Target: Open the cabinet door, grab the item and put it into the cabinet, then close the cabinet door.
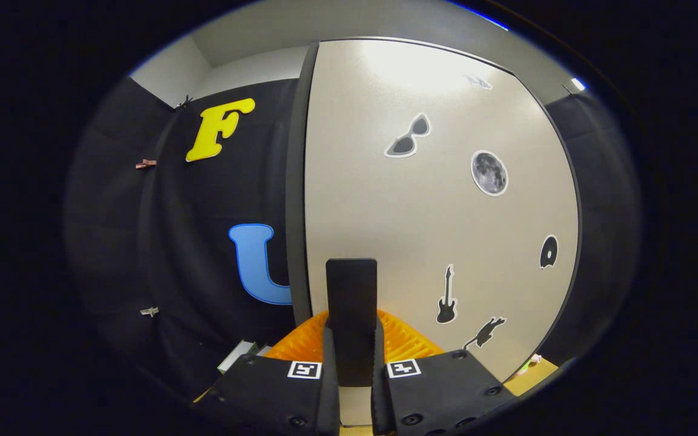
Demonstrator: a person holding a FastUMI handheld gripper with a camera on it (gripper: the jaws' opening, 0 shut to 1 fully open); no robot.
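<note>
A: What's the gripper (352, 357) doing?

B: Its two fingers are drawn in close and clamp a flat, dark, upright rectangular piece (351, 315) from both sides. It looks like the cabinet door's handle seen edge-on, though I can't say for sure that it's fixed to the door.

A: And the door itself?

B: The cabinet door (434, 206) is a tall, pale off-white panel with a thin dark border, standing just ahead of the fingers. Its left edge (298, 181) shows as a dark strip running top to bottom. I can't tell whether the door is shut flush or standing ajar.

A: Anything on its face?

B: Stickers. A pair of sunglasses (408, 137) high up, a round moon (489, 173) to the right of them, a small dark disc (548, 252) further down near the right border, an electric guitar (446, 295) right of the dark piece, and a black cat shape (486, 331) below that. A faint pale sticker (477, 82) sits near the top; too washed out by glare to read.

A: Where's the item to put away?

B: I can't pick it out with certainty. Behind the fingers, low down, an orange ribbed thing (403, 342) spreads to both sides of the dark piece. Left of the fingers, a pale box-like thing (237, 356) lies by the black cloth wall (203, 254). Right of the fingers a strip of tan surface (531, 378) shows.
</note>
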